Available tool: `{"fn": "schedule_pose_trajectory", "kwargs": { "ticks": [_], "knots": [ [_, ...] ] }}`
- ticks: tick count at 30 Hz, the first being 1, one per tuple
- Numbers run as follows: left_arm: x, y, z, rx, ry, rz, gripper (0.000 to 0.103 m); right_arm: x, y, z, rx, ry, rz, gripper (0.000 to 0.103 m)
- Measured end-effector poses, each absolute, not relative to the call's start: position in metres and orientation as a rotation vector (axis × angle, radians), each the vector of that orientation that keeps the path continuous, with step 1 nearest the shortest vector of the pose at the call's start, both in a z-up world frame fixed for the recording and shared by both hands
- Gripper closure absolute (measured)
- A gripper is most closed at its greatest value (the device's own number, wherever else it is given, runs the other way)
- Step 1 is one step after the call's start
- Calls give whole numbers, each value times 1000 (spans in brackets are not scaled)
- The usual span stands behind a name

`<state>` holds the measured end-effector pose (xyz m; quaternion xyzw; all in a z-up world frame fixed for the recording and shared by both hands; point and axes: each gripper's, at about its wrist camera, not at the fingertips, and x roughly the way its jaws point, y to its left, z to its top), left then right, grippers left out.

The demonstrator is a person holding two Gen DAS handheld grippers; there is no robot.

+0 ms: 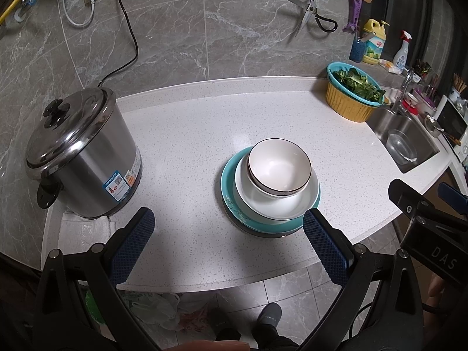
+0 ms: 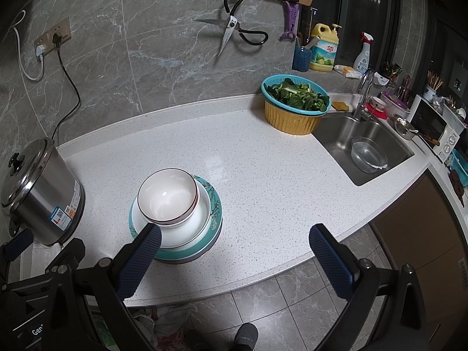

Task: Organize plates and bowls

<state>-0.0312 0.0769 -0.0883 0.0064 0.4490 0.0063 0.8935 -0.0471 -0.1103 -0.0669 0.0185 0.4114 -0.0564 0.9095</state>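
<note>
Left gripper gapes wide, empty; the stack lies centre frame, toward its right finger; right gripper equally wide, empty, stack at its left finger, seemingly nearer this hand.

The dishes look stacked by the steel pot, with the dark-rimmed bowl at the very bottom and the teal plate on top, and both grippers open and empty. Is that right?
Not quite: the order is reversed. The right wrist view shows the dark-rimmed bowl on top and the teal plate near the bottom. The stack does sit by the steel pot, and the left gripper and right gripper are open and empty.
</note>
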Motion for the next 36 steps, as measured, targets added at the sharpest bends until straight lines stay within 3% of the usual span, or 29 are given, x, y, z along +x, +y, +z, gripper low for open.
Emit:
{"fn": "schedule_pose_trajectory", "kwargs": {
  "ticks": [36],
  "knots": [
    [-25,80,-95,23,918,20,0,-41,-112,-71,32,854,-108,0]
  ]
}}
